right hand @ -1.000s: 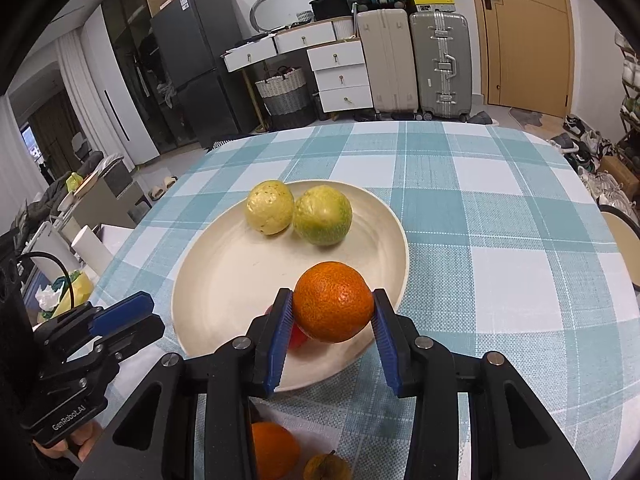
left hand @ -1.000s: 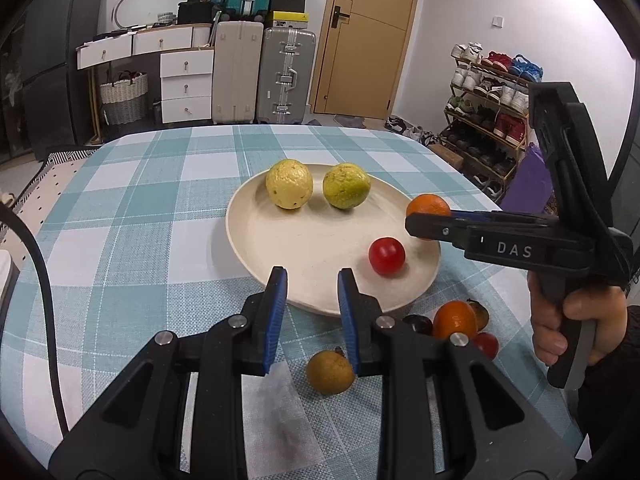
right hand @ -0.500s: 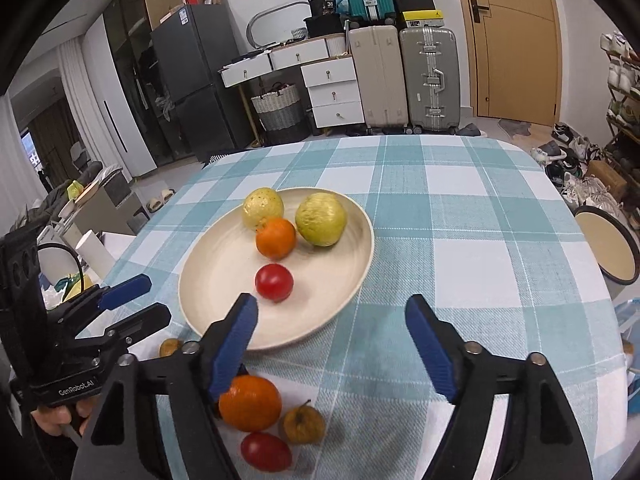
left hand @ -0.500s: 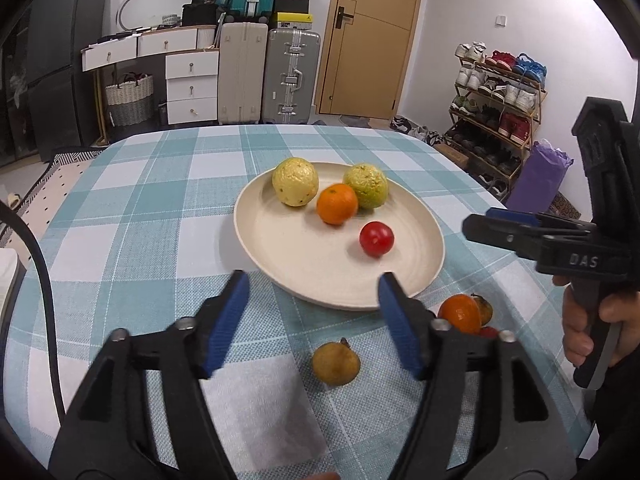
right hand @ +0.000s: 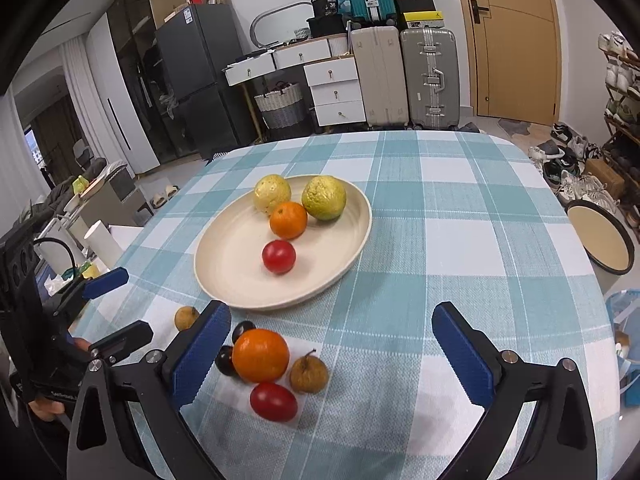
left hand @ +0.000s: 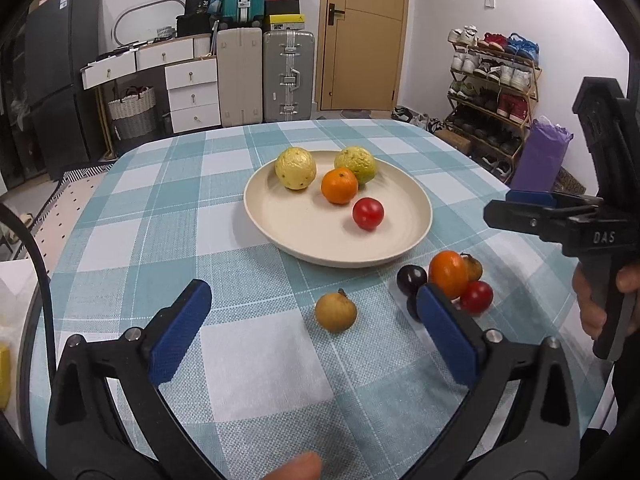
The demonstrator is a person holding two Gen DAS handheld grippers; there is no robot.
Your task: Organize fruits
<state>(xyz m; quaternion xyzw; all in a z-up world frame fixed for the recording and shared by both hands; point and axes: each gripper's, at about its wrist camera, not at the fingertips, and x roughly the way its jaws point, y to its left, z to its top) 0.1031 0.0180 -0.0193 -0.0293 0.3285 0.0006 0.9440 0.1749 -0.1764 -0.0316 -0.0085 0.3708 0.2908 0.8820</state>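
Note:
A cream plate holds a yellow guava, a green guava, an orange mandarin and a red tomato. On the cloth near the plate lie a brown fruit, an orange, a second brown fruit, a red tomato and dark grapes. My left gripper is open, just before the brown fruit. My right gripper is open and empty above the loose fruits.
The round table has a teal checked cloth. Suitcases, drawers and a shoe rack stand behind. A round tray sits beside the table on the right. White containers stand at the left.
My right gripper let go of the mandarin on the plate, opened and drew back over the loose fruits. My left gripper opened wide.

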